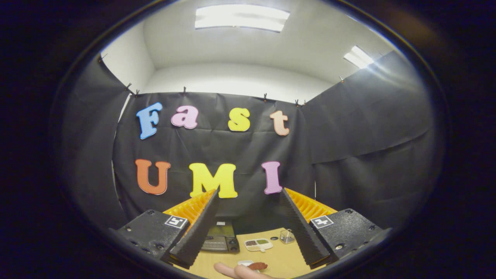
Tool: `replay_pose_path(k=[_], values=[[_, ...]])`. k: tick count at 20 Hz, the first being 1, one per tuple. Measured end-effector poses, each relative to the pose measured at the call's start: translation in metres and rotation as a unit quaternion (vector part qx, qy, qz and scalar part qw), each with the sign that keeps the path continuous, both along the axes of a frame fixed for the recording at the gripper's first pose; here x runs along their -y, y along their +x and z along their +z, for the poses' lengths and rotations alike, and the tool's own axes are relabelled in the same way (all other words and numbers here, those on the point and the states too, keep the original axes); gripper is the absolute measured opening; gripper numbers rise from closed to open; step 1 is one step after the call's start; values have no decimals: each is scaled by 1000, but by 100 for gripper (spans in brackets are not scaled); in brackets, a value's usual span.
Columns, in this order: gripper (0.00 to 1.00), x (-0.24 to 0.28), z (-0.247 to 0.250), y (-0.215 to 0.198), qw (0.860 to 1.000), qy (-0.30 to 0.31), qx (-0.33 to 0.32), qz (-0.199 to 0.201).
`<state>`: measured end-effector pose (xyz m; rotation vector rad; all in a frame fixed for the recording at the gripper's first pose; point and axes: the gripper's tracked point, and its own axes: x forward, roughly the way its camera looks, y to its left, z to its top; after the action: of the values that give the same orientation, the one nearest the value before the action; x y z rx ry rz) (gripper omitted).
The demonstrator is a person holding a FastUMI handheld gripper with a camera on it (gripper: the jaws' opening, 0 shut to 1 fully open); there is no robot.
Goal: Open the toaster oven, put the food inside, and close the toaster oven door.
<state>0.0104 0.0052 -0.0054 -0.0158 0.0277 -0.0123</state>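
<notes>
Overhead, gripper (248, 193) jaws wide, holding nothing

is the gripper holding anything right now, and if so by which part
Nothing is held. The gripper is open, its fingers spread wide with only air between them, well above the dark toaster oven on the wooden table.

My table (283, 255) is pale wood-yellow, the toaster oven (219, 240) dark grey, the food (257, 266) reddish-brown. The white tray (258, 244) carries green and brown patches.

Black cloth (368, 147) is hanging clipped around the booth, two ceiling light panels (241, 18) are glowing overhead, and a wooden counter (283, 257) is sitting below.
</notes>
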Motion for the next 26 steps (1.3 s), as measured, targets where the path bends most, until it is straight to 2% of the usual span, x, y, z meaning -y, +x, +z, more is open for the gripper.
replay_pose_path(k=[8,12,14,18,22,26], values=[[100,-2,-42,43,999,-4,-45,-16],[100,-9,-81,82,998,-8,-65,-22],[100,-25,-107,106,997,-12,-75,-8],[100,-74,-186,163,991,-2,-130,36],[100,-134,-284,211,975,-7,-206,88],[100,-168,-365,238,960,-21,-263,96]])
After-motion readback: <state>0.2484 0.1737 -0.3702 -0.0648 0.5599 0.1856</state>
